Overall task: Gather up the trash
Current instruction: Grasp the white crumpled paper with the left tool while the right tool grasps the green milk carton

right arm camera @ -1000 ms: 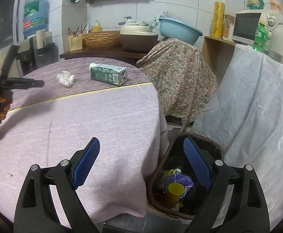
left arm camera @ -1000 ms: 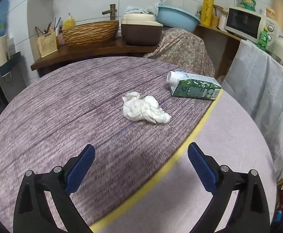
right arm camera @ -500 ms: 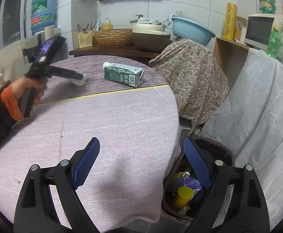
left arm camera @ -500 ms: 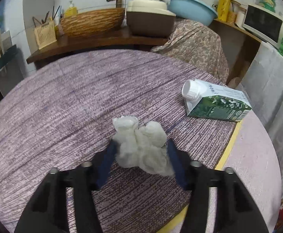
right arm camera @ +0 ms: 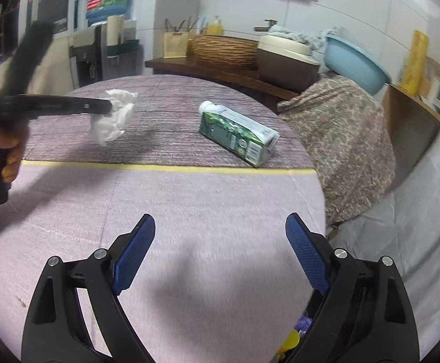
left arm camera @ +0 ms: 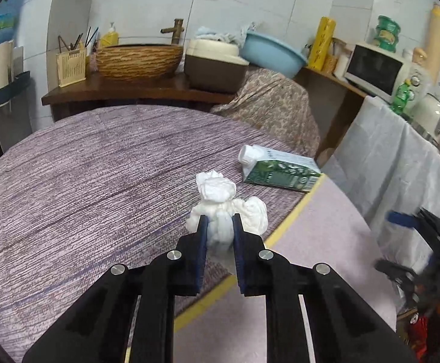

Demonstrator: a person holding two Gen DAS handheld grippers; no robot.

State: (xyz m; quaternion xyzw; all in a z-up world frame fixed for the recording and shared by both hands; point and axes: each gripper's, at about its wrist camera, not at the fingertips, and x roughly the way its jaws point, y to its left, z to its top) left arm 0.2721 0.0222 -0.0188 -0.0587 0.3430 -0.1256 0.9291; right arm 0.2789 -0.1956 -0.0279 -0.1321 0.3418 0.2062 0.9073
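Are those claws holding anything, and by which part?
The left claw pinches the crumpled tissue by its lower middle; the right claw holds nothing.

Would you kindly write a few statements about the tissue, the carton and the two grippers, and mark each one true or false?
1. The left gripper is shut on the tissue. True.
2. The tissue still lies on the table. False: the right wrist view shows it hanging clear of the cloth.
3. The carton lies on its side. True.
4. The right gripper holds the carton. False: it is open and empty, well short of the carton.
5. The carton's cap is white. True.
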